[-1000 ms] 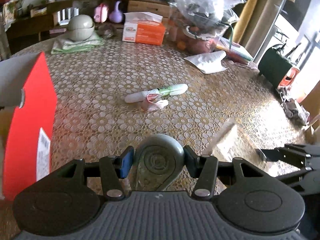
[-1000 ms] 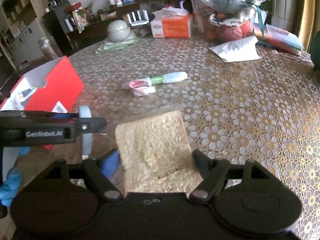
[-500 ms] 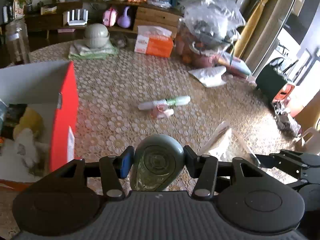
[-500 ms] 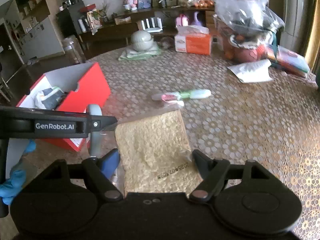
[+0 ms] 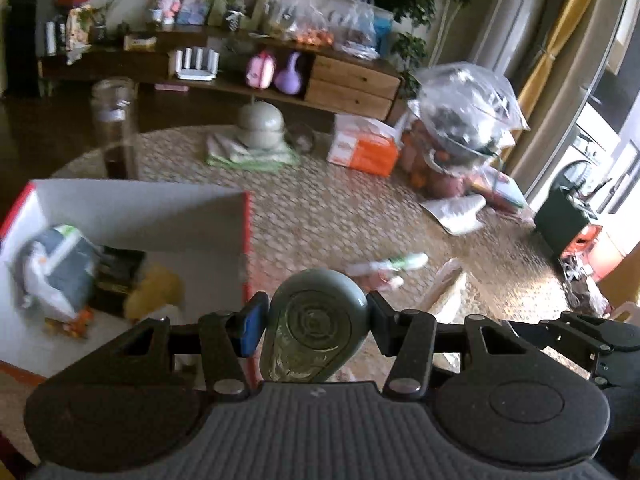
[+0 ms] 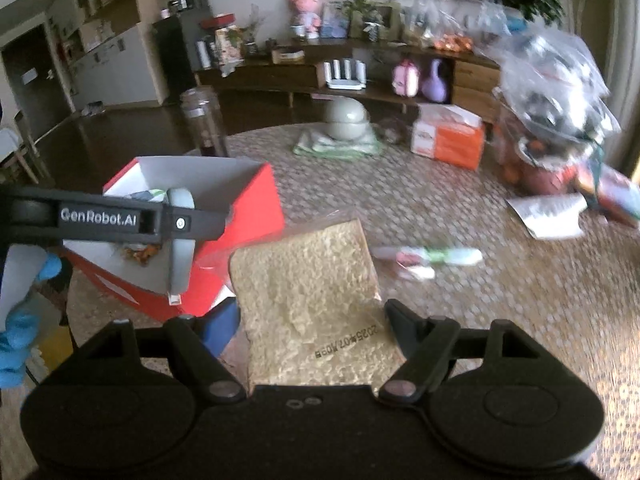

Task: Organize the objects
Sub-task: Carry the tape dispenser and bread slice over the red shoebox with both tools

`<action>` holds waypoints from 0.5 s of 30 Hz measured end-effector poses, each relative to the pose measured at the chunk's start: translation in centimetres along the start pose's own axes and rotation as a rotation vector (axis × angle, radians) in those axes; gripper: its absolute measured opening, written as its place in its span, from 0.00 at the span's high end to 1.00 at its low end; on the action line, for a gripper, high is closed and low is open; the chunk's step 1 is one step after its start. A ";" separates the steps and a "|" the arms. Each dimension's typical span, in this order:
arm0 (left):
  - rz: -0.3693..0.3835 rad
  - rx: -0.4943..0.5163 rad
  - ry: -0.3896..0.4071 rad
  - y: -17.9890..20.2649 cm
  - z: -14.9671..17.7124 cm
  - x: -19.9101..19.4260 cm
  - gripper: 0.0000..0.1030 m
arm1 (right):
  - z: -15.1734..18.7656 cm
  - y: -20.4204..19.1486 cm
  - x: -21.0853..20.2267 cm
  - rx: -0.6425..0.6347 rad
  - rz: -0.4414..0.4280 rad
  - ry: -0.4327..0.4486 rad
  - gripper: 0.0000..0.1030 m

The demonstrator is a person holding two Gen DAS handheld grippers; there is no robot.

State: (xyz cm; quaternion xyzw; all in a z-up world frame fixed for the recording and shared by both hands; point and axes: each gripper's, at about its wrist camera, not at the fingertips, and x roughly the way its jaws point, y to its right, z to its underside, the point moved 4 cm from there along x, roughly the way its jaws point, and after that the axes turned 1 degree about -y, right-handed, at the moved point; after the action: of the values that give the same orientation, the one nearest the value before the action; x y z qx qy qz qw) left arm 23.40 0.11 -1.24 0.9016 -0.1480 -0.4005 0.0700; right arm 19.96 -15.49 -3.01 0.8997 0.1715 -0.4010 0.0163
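My left gripper [image 5: 316, 314] is shut on a grey-green rounded container [image 5: 316, 332], held in the air just right of the red box's rim [image 5: 247, 240]. The box is white inside and holds a grey-white packet [image 5: 56, 272], a dark item and something yellow. My right gripper [image 6: 310, 316] is shut on a bagged slice of bread [image 6: 308, 280], lifted above the table. In the right wrist view the left gripper [image 6: 176, 224] hangs over the red box [image 6: 248, 208]. A green-white tube [image 6: 444, 256] and a pink packet lie on the patterned table [image 6: 500, 300].
At the table's far side stand an orange tissue box [image 5: 364, 148], stacked grey bowls on a green cloth [image 5: 260, 124], a bulging clear plastic bag [image 5: 464, 120], a glass jar [image 5: 114, 120] and a white paper [image 5: 456, 216]. A low sideboard runs behind.
Both grippers have risen and drawn back with their loads. The red box's inside has come into view, and the left gripper now hangs over it.
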 end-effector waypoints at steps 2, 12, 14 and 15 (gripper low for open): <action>-0.018 -0.010 0.010 -1.1 -0.5 -0.7 0.50 | -0.8 -1.2 0.4 -0.015 -0.009 0.004 0.24; -0.116 -0.054 0.050 -7.6 -2.8 -3.1 0.49 | -4.2 -7.2 3.0 -0.080 -0.066 0.031 0.24; -0.135 -0.062 0.051 -8.9 -3.1 -3.3 0.49 | -4.8 -8.1 3.7 -0.096 -0.080 0.032 0.24; -0.147 -0.062 0.051 -9.5 -3.1 -3.4 0.49 | -5.1 -8.5 4.1 -0.104 -0.079 0.030 0.24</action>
State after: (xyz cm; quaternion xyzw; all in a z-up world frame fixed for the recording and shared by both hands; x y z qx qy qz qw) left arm 25.53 10.19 0.92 0.9173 -0.0669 -0.3858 0.0722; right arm 23.38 -5.46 -1.62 0.8960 0.2277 -0.3786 0.0446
